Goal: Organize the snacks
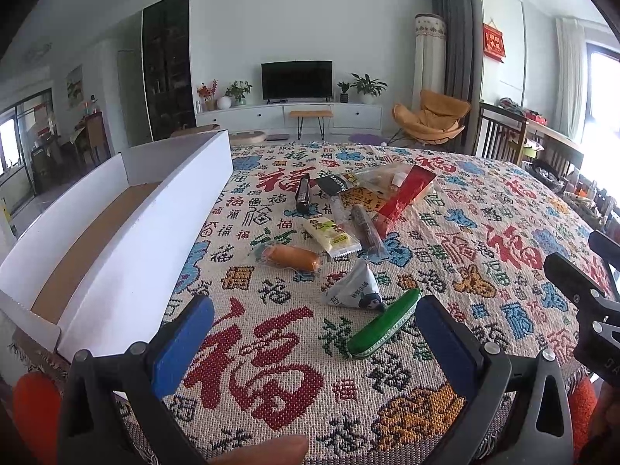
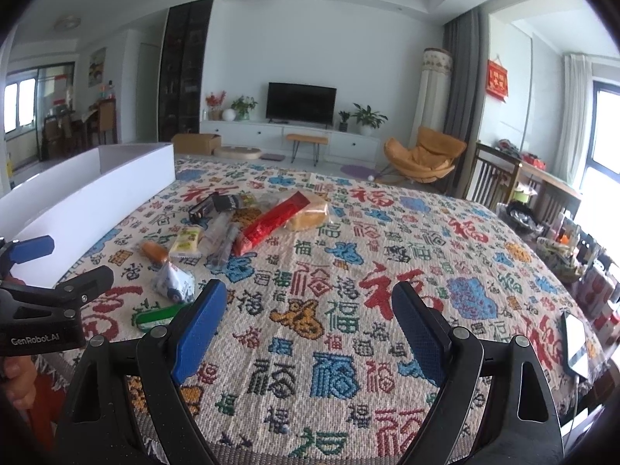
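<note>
1. Left gripper (image 1: 314, 333), left wrist view: blue pads stand wide apart at lower centre, nothing between them but patterned cloth. Jaws open, gripping nothing.
2. Right gripper (image 2: 310, 325), right wrist view: pads also spread wide over bare cloth; nothing held.
3. Snacks lie in a loose cluster on the tablecloth (image 1: 484, 232), centre of the left view, upper left of centre in the right view.
4. Nearest the left gripper: green packet (image 1: 381, 325), its lower end just beside the right pad; contact cannot be settled. In the right view the right gripper's left finger covers most of it.
5. Just above it, a white triangular pouch (image 1: 354, 285), print too small to read.
6. Further up: orange sausage-shaped snack (image 1: 294, 257), pale yellow packet (image 1: 331, 236), dark bar wrapper (image 1: 366, 228), black stick packet (image 1: 302, 192).
7. Red packet (image 1: 405, 193) lies tilted across the top of the pile, overlapping clear bags whose contents are hard to make out.
8. White cardboard box (image 1: 155, 248) at left of the left view, open top, brown floor showing; its near end is cut off behind the gripper body. The right view shows only its outer wall.
9. Phone (image 2: 575, 343) at the lower right edge of the right view, partly cropped.
10. A fingertip (image 1: 267, 451) intrudes at the bottom edge of the left view, blurred.
</note>
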`<action>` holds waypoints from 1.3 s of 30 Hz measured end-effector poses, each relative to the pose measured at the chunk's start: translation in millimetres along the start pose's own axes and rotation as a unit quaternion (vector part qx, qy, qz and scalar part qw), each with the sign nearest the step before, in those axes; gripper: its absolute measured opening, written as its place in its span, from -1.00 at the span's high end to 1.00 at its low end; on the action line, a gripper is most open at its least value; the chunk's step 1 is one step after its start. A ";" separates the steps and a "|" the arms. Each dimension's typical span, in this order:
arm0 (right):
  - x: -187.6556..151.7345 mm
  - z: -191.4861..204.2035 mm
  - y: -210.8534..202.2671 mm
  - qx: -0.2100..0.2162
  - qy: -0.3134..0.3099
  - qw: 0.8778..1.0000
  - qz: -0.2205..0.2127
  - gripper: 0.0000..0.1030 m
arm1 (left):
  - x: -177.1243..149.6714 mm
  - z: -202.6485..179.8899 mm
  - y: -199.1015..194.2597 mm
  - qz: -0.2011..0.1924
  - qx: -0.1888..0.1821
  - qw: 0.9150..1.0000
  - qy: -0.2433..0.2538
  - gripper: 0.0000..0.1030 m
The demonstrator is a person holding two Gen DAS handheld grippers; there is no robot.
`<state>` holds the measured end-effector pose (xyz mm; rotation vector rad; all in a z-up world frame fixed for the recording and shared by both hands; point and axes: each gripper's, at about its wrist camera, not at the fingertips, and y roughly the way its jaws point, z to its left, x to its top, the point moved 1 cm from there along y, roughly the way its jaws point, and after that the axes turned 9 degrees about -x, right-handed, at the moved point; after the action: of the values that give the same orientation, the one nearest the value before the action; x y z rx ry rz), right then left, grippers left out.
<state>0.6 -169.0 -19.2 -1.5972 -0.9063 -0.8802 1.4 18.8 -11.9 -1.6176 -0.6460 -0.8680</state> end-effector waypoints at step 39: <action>-4.1 -1.4 4.4 0.007 0.006 1.000 0.009 -0.74 | -3.9 -2.2 5.9 0.014 0.001 1.000 0.005 -1.00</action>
<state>2.6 -171.6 -24.5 -1.5846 -0.8858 -0.8685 3.4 15.6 -18.2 -1.6153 -0.6163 -0.8539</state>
